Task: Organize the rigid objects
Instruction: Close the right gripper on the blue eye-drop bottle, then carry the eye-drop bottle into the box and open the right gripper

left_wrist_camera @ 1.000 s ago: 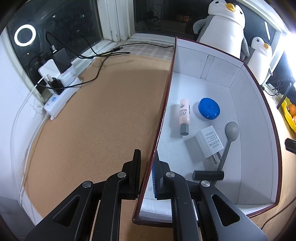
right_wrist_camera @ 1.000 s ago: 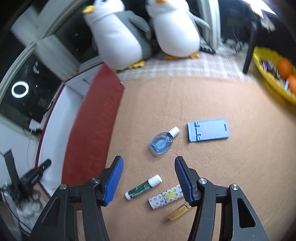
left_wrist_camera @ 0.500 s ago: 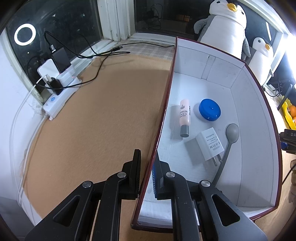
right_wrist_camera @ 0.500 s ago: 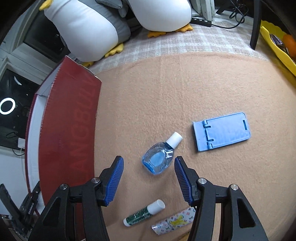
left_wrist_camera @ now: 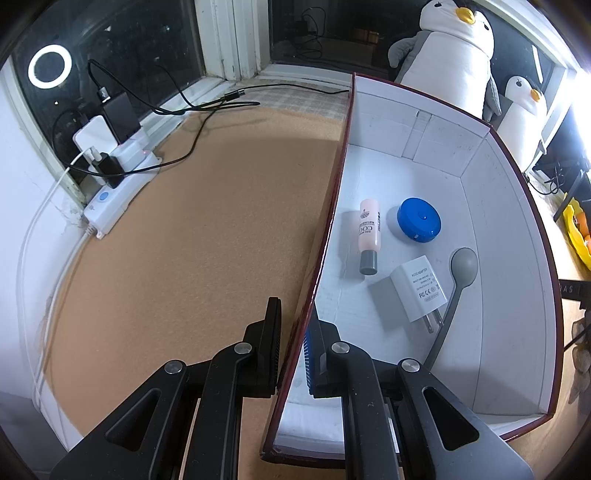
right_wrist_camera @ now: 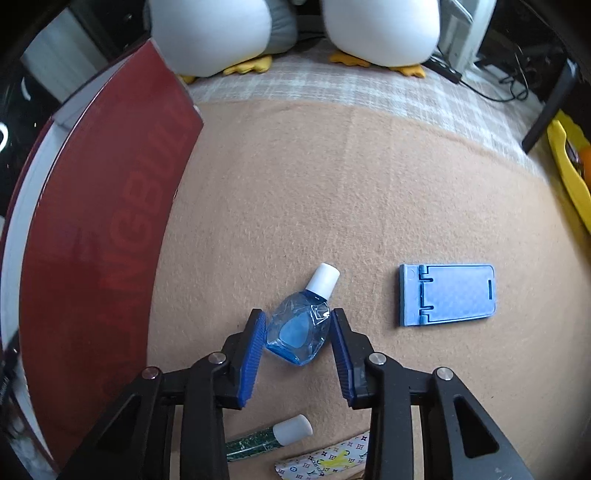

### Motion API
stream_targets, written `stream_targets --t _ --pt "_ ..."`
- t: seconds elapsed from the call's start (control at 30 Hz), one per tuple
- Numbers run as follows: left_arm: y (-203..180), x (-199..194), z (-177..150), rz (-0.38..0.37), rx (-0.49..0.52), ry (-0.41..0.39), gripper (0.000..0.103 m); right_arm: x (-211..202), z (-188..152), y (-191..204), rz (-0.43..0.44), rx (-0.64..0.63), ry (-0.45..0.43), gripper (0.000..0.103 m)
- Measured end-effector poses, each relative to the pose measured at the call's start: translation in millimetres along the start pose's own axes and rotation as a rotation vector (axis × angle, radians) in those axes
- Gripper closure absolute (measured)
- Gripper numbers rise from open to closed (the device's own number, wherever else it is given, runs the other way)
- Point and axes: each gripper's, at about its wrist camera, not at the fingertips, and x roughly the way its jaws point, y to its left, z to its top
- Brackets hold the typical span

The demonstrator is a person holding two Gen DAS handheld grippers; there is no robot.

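Note:
My left gripper (left_wrist_camera: 293,336) is shut on the left wall of the red box (left_wrist_camera: 334,206). Inside the white-lined box lie a pink tube (left_wrist_camera: 369,234), a blue round lid (left_wrist_camera: 418,219), a white charger (left_wrist_camera: 419,288) and a grey spoon (left_wrist_camera: 456,284). My right gripper (right_wrist_camera: 298,336) is open with its pads on either side of a small blue bottle (right_wrist_camera: 301,326) with a white cap, lying on the tan mat. The pads sit close to the bottle's sides. A blue phone stand (right_wrist_camera: 447,293) lies to the right. A green tube (right_wrist_camera: 267,441) and a patterned stick (right_wrist_camera: 325,459) lie below the gripper.
The red box's outer wall (right_wrist_camera: 99,236) stands left of the right gripper. Two plush penguins (right_wrist_camera: 295,33) sit at the back. A yellow tray with fruit (right_wrist_camera: 570,177) is at the far right. A power strip with cables (left_wrist_camera: 110,173) lies left of the box.
My right gripper has moved forward and down so its pads now flank the blue bottle, and the jaws have narrowed. The left gripper stays clamped on the box wall.

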Motion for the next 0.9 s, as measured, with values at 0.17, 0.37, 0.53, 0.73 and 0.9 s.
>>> stream_targets --t 0.17,0.37,0.53,0.73,0.9 --pt "1 1 1 -0.002 0.001 0.000 0.093 -1 -9 6 0.003 -0.015 -0.018 0.071" --pt "0 1 4 -0.006 0.002 -0.004 0.093 -25 -21 3 0.023 -0.022 -0.067 0.071" --pt "0 1 7 -0.010 0.002 -0.005 0.093 -60 -28 10 0.065 -0.041 -0.129 0.071" --pt "-1 -1 11 -0.015 0.005 -0.013 0.093 -93 -23 42 0.123 -0.093 -0.192 0.071" --pt "-1 -2 14 -0.021 0.009 -0.018 0.093 -104 -17 75 0.164 -0.163 -0.213 0.071"
